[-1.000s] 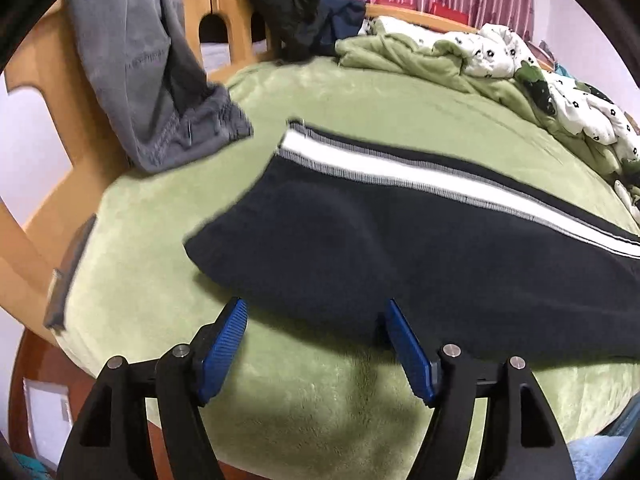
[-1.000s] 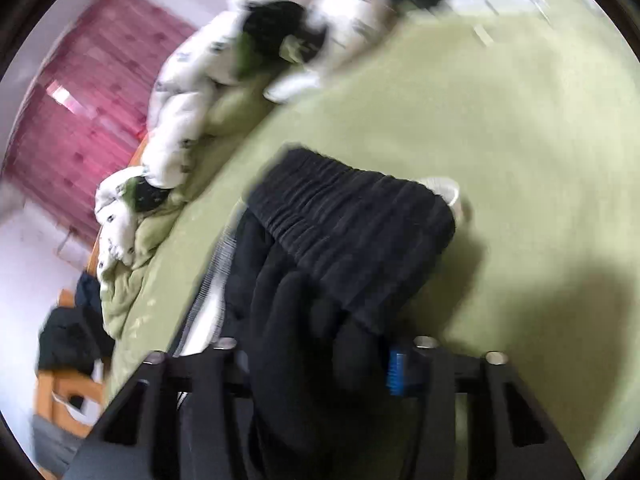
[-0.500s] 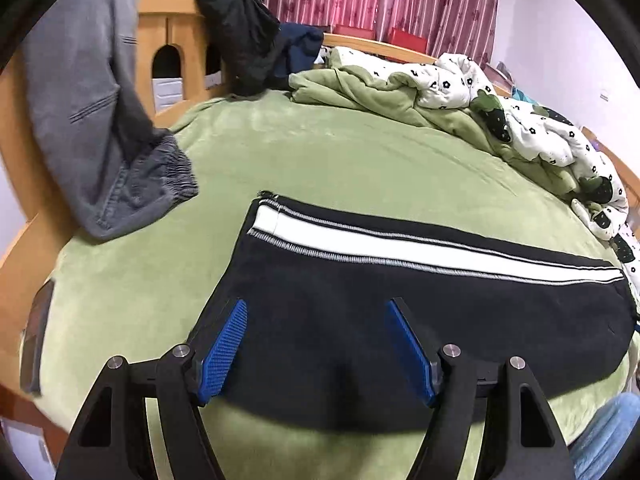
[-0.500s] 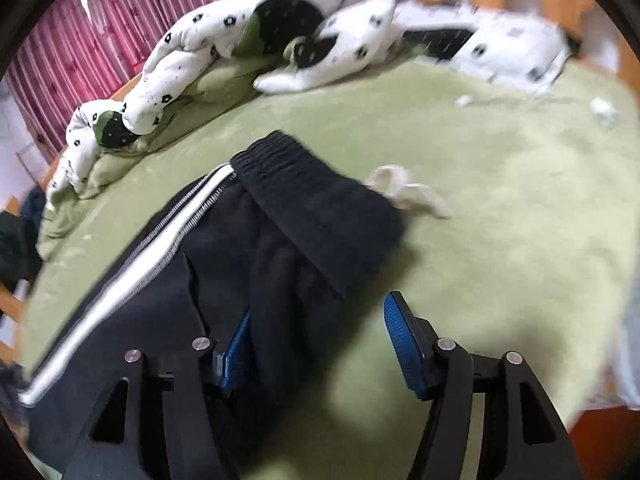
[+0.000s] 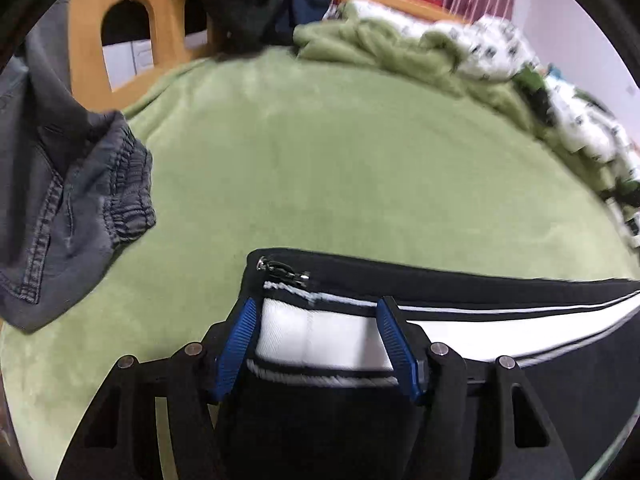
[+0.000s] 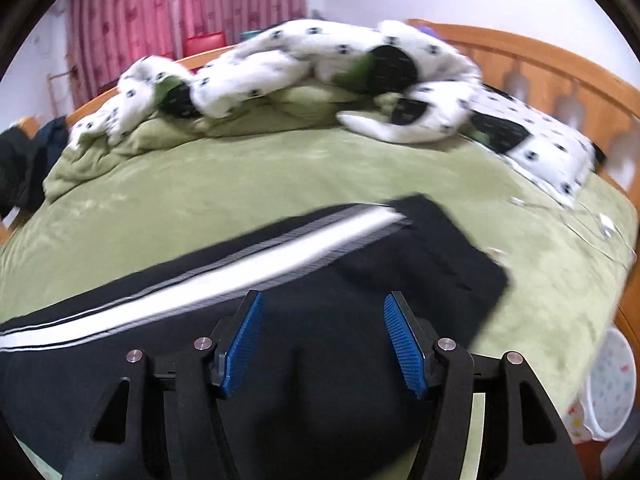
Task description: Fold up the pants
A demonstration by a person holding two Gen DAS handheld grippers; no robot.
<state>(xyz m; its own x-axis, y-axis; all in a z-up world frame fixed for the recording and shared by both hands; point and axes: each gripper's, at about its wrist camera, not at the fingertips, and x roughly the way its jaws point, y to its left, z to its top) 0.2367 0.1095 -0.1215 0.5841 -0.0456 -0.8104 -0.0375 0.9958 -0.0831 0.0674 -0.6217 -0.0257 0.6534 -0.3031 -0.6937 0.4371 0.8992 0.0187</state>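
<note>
Both grippers (image 5: pixel 316 344) (image 6: pixel 324 344) now nearer pants (image 6: pixel 320 280).

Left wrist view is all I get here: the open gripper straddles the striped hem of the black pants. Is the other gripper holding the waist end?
Observer: No. The right gripper is open, positioned over the black pants and short of the waistband.
Operator: Is the waistband lying flat?
Observer: The waistband end lies spread on the green blanket. Motion blur hides any fine creases.
Operator: Is there anything beside the bed on that side?
Observer: A white patterned tub sits below the bed's edge.
</note>
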